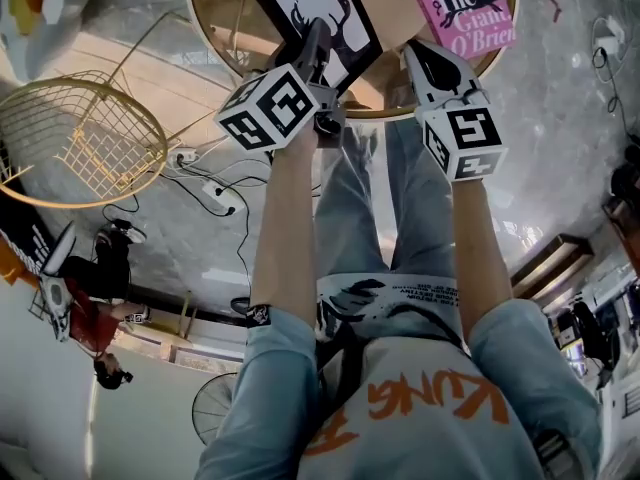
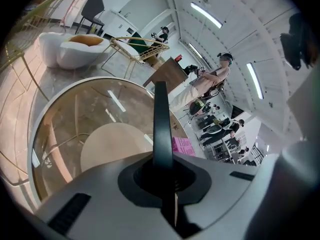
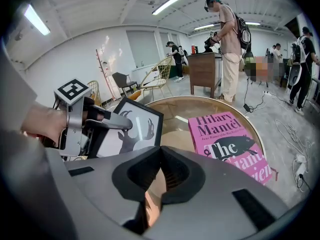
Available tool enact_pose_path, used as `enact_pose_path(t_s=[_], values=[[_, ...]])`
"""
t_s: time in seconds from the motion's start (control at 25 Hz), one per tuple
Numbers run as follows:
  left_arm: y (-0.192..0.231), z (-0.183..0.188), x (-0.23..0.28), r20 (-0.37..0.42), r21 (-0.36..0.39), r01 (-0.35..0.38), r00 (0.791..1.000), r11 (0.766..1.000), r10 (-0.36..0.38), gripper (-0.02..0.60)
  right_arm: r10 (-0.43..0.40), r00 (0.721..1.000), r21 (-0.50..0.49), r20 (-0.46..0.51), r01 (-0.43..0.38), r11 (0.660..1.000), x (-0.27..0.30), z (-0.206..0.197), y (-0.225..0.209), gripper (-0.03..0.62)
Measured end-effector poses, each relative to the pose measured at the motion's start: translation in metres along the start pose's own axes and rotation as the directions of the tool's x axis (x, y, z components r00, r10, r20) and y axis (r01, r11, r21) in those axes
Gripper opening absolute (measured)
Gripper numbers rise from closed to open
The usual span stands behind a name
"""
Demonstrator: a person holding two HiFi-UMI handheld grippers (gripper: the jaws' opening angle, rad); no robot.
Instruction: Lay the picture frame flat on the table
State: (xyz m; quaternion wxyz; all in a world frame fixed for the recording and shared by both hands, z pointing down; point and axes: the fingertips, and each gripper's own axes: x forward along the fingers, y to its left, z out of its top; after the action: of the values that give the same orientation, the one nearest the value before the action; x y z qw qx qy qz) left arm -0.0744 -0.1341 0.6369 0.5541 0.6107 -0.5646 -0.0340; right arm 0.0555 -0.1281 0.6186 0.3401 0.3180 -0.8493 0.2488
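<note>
So the picture frame [image 1: 322, 18] is gripped by its edge in the left gripper [image 1: 318, 40], with the jaws clamped tight on the thin black moulding, which is seen edge-on in the left gripper view. It's held at a tilt over the near side of the round desk [image 1: 385, 111], deer print showing, just left of the pink book [image 1: 465, 3]. Whether its lower edge is already resting on the desk can't be made out.

For laying it flat, the lower edge should probably be planted first and the top let down slowly like a hinge, into the bare patch beside the book. The desk top looks like glass, so no dropping. The grip is best kept until the frame is almost down, then eased off so the jaws aren't trapped underneath.

Pose-wise, both forearms are stretched forward side by side. The left wrist is rolled, marker cube facing up and left. The right gripper [image 1: 432, 68] is parked at the near rim, jaws closed together with nothing in them.
</note>
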Motion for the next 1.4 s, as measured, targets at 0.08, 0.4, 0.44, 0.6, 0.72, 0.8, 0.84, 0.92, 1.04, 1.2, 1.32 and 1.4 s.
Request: enact_pose_path(t_s=[0.08, 0.4, 0.44, 0.6, 0.72, 0.8, 0.84, 0.92, 1.04, 1.2, 1.32, 1.4], values=[[0.001, 0.000, 0.006, -0.012, -0.016, 0.008, 1.000, 1.000, -0.008, 0.026, 0.002, 1.000, 0.001, -0.001, -0.002, 1.000, 0.002, -0.001, -0.002, -0.003], [0.019, -0.006, 0.017, -0.100, 0.046, -0.081, 0.991, 0.996, 0.085, 0.046, 0.006, 1.000, 0.009, -0.005, -0.005, 1.000, 0.004, -0.005, -0.006, -0.003], [0.021, -0.006, 0.017, -0.105, 0.057, -0.086, 0.990, 0.995, 0.092, 0.049, 0.006, 1.000, 0.010, -0.005, -0.006, 1.000, 0.004, -0.005, -0.006, -0.003], [0.029, -0.008, 0.019, -0.138, 0.119, -0.129, 0.980, 0.984, 0.146, 0.095, 0.008, 1.000, 0.017, -0.003, -0.007, 1.000, 0.004, -0.006, -0.008, -0.003], [0.038, -0.007, 0.020, -0.161, 0.171, -0.170, 0.967, 0.971, 0.197, 0.139, 0.010, 1.000, 0.020, -0.003, -0.010, 1.000, 0.005, -0.006, -0.006, -0.003], [0.044, -0.006, 0.021, -0.174, 0.217, -0.197, 0.956, 0.956, 0.236, 0.179, 0.012, 1.000, 0.021, -0.002, -0.012, 1.000, 0.006, -0.006, -0.005, -0.003], [0.049, -0.005, 0.021, -0.182, 0.238, -0.211, 0.949, 0.948, 0.257, 0.198, 0.012, 1.000, 0.022, -0.001, -0.012, 1.000, 0.006, -0.007, -0.005, -0.003], [0.058, -0.006, 0.022, -0.201, 0.272, -0.240, 0.933, 0.932, 0.299, 0.245, 0.013, 1.000, 0.025, -0.001, -0.013, 1.000, 0.006, -0.008, -0.005, -0.003], [0.068, -0.007, 0.023, -0.220, 0.289, -0.254, 0.921, 0.923, 0.322, 0.273, 0.016, 1.000, 0.027, -0.003, -0.016, 1.000, 0.006, -0.011, -0.004, -0.003], [0.076, -0.010, 0.024, -0.229, 0.302, -0.272, 0.910, 0.914, 0.346, 0.299, 0.018, 1.000, 0.027, -0.003, -0.017, 0.999, 0.006, -0.013, -0.001, -0.003], [0.084, -0.012, 0.020, -0.220, 0.344, -0.309, 0.892, 0.887, 0.396, 0.313, 0.018, 1.000, 0.024, -0.001, -0.018, 1.000, 0.004, -0.013, 0.000, -0.003], [0.086, -0.014, 0.017, -0.211, 0.371, -0.318, 0.886, 0.873, 0.412, 0.313, 0.017, 1.000, 0.022, 0.000, -0.017, 1.000, 0.004, -0.013, 0.001, -0.003]])
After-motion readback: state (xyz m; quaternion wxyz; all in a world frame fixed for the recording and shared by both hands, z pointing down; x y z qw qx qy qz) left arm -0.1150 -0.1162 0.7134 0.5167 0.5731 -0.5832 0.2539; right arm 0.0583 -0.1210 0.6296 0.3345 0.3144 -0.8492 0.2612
